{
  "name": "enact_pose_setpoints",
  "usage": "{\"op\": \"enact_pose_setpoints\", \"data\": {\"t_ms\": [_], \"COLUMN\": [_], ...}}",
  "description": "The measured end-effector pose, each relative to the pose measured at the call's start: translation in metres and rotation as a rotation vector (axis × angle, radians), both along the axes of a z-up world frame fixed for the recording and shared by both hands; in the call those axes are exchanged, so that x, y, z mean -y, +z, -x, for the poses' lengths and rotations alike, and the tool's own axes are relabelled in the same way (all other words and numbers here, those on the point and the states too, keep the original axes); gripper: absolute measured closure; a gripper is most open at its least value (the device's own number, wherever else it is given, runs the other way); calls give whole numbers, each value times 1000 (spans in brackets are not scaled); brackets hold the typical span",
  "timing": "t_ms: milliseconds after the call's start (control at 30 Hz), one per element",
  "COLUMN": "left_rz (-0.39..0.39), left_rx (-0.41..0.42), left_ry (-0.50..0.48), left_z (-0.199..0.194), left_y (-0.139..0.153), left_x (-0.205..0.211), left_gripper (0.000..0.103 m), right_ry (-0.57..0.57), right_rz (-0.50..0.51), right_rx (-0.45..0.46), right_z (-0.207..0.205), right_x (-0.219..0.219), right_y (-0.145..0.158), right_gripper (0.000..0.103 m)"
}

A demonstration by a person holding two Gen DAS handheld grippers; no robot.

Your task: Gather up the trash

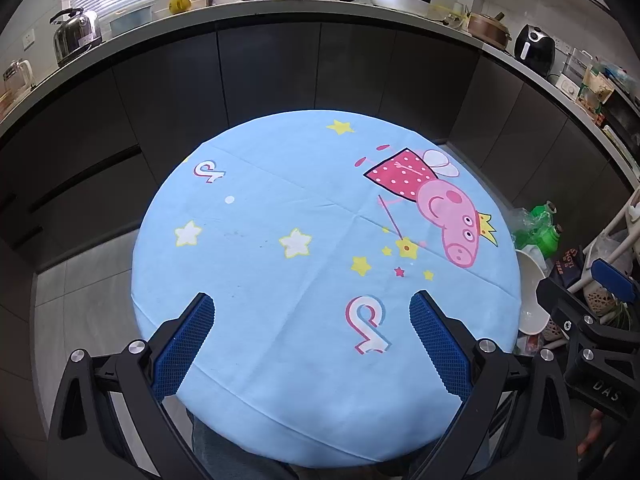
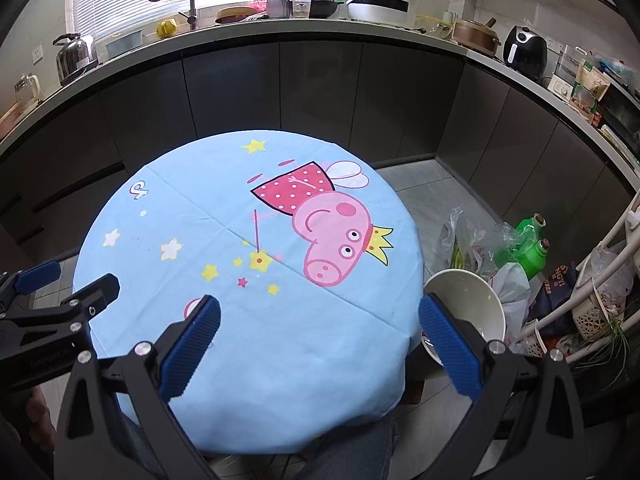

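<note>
A round table [image 1: 280,360] under a light blue cartoon-print cloth fills both views, and I see no loose trash on it. My left gripper [image 1: 312,308] hovers over the table's near edge, open, nothing between its blue pads. My right gripper [image 2: 320,312] is open too, over the table's near right edge [image 2: 320,380]. Each gripper shows at the side of the other's view: the right one [image 1: 592,296], the left one [image 2: 60,284]. A white bin [image 2: 468,304] stands on the floor right of the table, seen also in the left wrist view [image 1: 532,292].
Beside the bin lie crumpled plastic bags [image 2: 472,240] and green bottles [image 2: 528,248]. A white wire rack [image 2: 592,300] with bags stands at the far right. Dark cabinets [image 2: 280,92] under a cluttered counter [image 2: 320,20] curve behind the table. A person's trouser legs [image 2: 352,448] show below.
</note>
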State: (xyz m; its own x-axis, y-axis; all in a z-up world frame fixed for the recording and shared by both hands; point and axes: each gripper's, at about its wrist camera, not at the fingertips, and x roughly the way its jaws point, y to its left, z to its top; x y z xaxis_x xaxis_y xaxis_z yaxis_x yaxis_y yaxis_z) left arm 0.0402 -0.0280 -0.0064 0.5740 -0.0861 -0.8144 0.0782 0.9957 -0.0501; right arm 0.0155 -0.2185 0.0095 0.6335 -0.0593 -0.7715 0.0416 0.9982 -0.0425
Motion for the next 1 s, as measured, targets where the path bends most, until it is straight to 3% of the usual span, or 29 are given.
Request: {"op": "enact_pose_setpoints", "data": {"t_ms": [1000], "left_rz": [5], "left_rx": [13], "left_ry": [-6], "left_z": [-1], "left_y": [3], "left_x": [1], "left_gripper": [9], "right_ry": [-7], "right_rz": [-4], "right_rx": [2], "right_z": [0], "right_x": [2], "right_y": [2], "right_gripper": [3]}}
